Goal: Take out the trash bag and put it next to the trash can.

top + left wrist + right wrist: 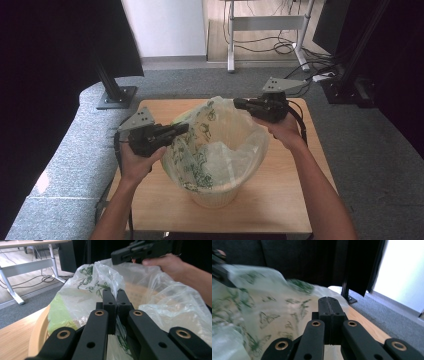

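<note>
Both grippers pinched the plastic bag (220, 145): our left gripper (113, 293) and right gripper (239, 104) clamped opposite rim edges, probably spreading it over the basket (215, 197).

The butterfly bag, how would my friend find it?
Look at the wooden table; a pale round bin stands in its middle. The bag lines that bin, held at its edge by the left tongs: thin clear plastic printed with green butterflies.

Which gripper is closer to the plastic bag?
Left. The left gripper is shut on the plastic bag at its edge. The right gripper is shut above the bag's far rim; contact can't be told.
</note>
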